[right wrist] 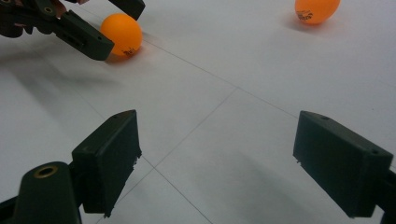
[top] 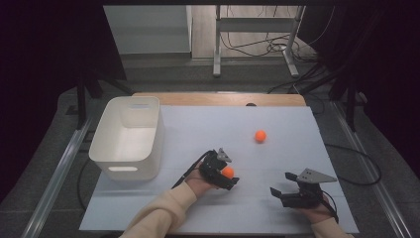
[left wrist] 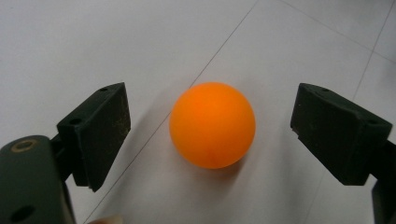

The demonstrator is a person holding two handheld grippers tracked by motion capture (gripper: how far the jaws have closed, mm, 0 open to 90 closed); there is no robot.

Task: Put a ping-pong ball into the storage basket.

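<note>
Black jaws of the left gripper (left wrist: 210, 135) stand spread either side of an orange ball (left wrist: 212, 125) resting on the white surface (left wrist: 93, 42), untouched. Grasping seems underway; next, squeeze gently. Right gripper (right wrist: 217, 154) waits nearby, spread, holding nothing.

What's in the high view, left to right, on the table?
Bin → left gripper with the near ball between its jaws → far ball → right gripper.
</note>
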